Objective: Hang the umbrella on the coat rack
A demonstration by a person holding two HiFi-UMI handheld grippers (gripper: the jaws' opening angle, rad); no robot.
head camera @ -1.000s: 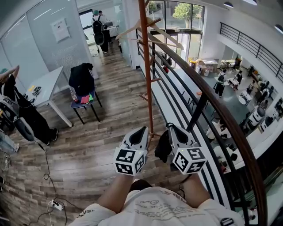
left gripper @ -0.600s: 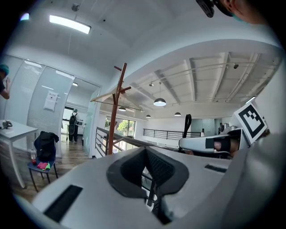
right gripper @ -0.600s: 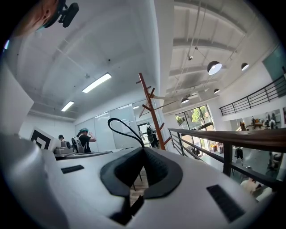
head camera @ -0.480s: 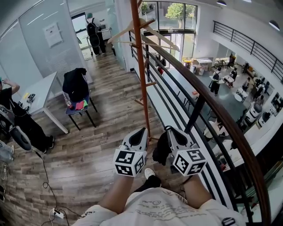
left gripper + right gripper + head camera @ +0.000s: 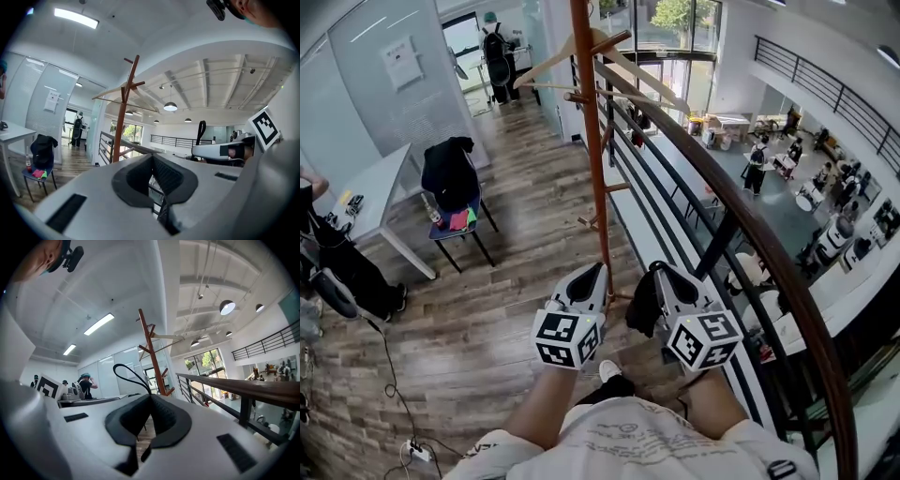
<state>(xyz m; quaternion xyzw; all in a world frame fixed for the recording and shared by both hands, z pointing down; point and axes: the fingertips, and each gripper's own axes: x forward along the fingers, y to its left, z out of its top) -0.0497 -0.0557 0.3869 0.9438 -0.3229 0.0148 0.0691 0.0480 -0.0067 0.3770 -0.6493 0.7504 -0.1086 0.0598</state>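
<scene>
Both closed | left tool (image 5: 597, 271) empty | right tool (image 5: 659, 271) pinching umbrella (image 5: 643, 308) strap loop

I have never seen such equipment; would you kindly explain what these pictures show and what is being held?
There is no robot: a person holds a two-jaw gripper in each hand. The wide picture comes from a head camera looking down on the left gripper and right gripper. The other two come from cameras riding on each gripper, looking along its jaws. Ahead, on the wooden plank floor beside a brown-topped railing, stands a tall orange-brown coat rack. The right gripper is shut on a black folded umbrella, whose loop strap sticks up. The left gripper is shut and empty.
</scene>
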